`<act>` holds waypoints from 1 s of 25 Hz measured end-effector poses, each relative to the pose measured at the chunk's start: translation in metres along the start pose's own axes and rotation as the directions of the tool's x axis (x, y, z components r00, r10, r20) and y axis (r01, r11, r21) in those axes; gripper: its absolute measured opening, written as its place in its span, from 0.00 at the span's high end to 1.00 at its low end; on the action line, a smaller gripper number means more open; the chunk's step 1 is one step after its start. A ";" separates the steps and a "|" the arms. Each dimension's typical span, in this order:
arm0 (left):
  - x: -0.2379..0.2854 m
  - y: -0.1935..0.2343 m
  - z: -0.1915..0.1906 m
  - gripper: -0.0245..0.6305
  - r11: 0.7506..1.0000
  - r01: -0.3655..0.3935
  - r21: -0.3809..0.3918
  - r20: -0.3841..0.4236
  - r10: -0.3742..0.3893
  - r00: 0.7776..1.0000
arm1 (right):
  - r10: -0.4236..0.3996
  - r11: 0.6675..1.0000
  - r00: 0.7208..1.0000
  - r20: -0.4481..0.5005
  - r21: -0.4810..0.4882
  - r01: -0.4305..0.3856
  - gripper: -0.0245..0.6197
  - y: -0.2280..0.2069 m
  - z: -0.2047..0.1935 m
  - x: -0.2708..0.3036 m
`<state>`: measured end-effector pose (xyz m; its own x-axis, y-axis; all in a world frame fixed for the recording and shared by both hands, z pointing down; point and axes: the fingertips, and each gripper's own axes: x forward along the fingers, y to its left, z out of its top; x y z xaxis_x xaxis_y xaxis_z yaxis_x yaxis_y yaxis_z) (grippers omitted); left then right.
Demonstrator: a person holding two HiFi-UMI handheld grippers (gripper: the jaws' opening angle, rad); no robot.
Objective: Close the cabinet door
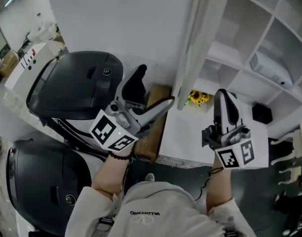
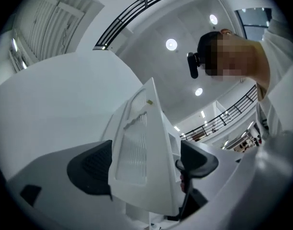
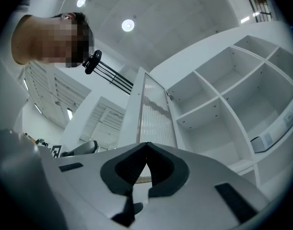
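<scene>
Open door, left tongs astride its edge

The tall white-framed cabinet door with a ribbed translucent panel (image 1: 188, 48) stands swung out from the white open-shelved cabinet (image 1: 269, 23), edge-on to the head view and well clear of the shelf fronts; the left tongs (image 1: 156, 84) are spread wide with the door's free edge between the two dark pads, and the left gripper view does not show them pressing on it; the right tongs (image 1: 224, 100) are closed tip to tip on nothing and point up towards the door and shelves

The door looks like a light, stiff slab that should swing on its hinges with little force, so a steady push would probably do; the smooth painted frame is the sensible place to bear on, near the free edge and far from the hinges, where leverage is best; the ribbed panel may be glass or thin plastic, I cannot tell which, and is better left untouched; the smooth frame could slip between the textured pads, and a hard shove could slam it against the cabinet
</scene>
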<state>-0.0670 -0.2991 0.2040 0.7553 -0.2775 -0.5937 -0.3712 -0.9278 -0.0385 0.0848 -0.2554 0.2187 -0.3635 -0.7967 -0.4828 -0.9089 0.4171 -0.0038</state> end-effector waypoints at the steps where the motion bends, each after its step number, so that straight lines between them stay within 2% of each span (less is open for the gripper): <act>1: 0.005 0.002 0.002 0.30 1.000 0.025 -0.012 0.008 -0.025 1.000 | 0.006 1.000 1.000 0.010 0.003 -0.006 0.95 -0.001 0.002 0.005; 6: 0.026 0.008 0.015 0.30 0.990 0.128 -0.059 0.055 -0.124 0.991 | 0.039 0.999 0.998 0.048 0.014 -0.040 0.95 0.000 0.011 0.024; 10: 0.042 0.009 0.020 0.30 0.982 0.169 -0.079 0.076 -0.164 0.984 | 0.082 0.996 0.994 0.073 0.021 -0.084 0.95 0.002 0.022 0.035; 15: 0.063 0.012 0.031 0.30 0.962 0.229 -0.151 0.123 -0.211 0.970 | 0.149 0.986 0.983 0.108 0.059 -0.156 0.95 0.005 0.039 0.049; 25: 0.093 0.014 0.065 0.30 0.947 0.281 -0.156 0.182 -0.252 0.951 | 0.264 0.955 0.954 0.144 0.097 -0.279 0.95 0.015 0.063 0.071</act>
<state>-0.0369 -0.3216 0.0958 0.7131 0.0151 -0.7009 -0.0553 -0.9954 -0.0777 0.0581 -0.2779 0.1288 -0.5570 -0.5865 -0.5880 -0.7471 0.6631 0.0463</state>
